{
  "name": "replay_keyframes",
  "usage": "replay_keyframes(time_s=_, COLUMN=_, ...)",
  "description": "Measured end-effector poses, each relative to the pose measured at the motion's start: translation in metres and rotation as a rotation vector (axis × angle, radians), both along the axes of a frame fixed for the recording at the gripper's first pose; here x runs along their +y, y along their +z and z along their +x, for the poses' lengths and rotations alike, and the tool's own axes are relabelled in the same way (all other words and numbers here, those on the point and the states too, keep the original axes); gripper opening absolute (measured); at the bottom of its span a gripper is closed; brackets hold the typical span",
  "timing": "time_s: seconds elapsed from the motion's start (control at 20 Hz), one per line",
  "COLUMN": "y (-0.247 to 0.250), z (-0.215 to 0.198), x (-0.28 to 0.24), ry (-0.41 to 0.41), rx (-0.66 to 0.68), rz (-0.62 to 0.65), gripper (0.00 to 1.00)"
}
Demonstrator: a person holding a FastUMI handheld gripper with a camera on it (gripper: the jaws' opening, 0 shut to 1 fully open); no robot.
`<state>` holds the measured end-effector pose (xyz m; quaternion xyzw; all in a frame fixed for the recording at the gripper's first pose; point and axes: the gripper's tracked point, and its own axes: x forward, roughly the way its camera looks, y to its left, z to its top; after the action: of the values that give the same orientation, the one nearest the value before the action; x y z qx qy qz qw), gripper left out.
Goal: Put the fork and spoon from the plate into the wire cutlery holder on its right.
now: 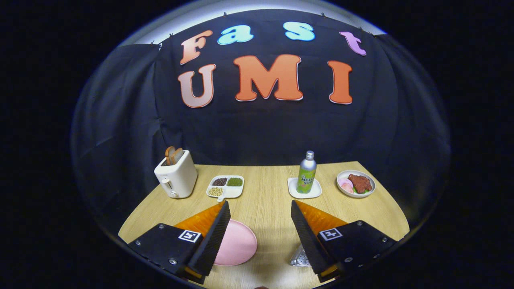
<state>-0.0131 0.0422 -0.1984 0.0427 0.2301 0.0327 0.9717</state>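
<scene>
The gripper (261, 208) is showing 2 wedge-shaped fingers with bumpy ribbed inner faces. Each finger is sitting on a flat block that is carrying silver screws and 1 small square black-and-white marker.

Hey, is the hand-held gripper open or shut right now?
Open. The hand-held gripper has its fingers spread wide apart with bare table between them, holding nothing; the pink plate sits beside one finger.

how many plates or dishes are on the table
4: a pink plate between the open gripper's fingers, a divided dish by the toaster, a square dish under the bottle, a food plate beside it. Fingers may hide more.
</scene>
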Motion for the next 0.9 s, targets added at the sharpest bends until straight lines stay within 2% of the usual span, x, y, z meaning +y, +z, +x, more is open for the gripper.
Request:
replay_keyframes(time_s=0.15, y=0.008, z=0.004, x=0.034, ry=0.041, rx=-0.032, rz=0.017, gripper=0.91)
replay_keyframes(time_s=0.35, y=-0.009, z=-0.001, x=0.077, ry=0.129, rx=0.018, rz=0.010, gripper=0.91)
replay_keyframes(time_s=0.55, y=-0.038, z=-0.008, x=0.112, ry=0.215, rx=0.114, rz=0.008, gripper=0.92)
replay_keyframes(time_s=0.75, y=-0.082, z=-0.027, x=0.136, ry=0.331, rx=0.237, rz=-0.072, gripper=0.92)
replay_keyframes(time_s=0.9, y=-0.112, z=-0.037, x=0.140, ry=0.370, rx=0.326, rz=-0.118, gripper=0.92)
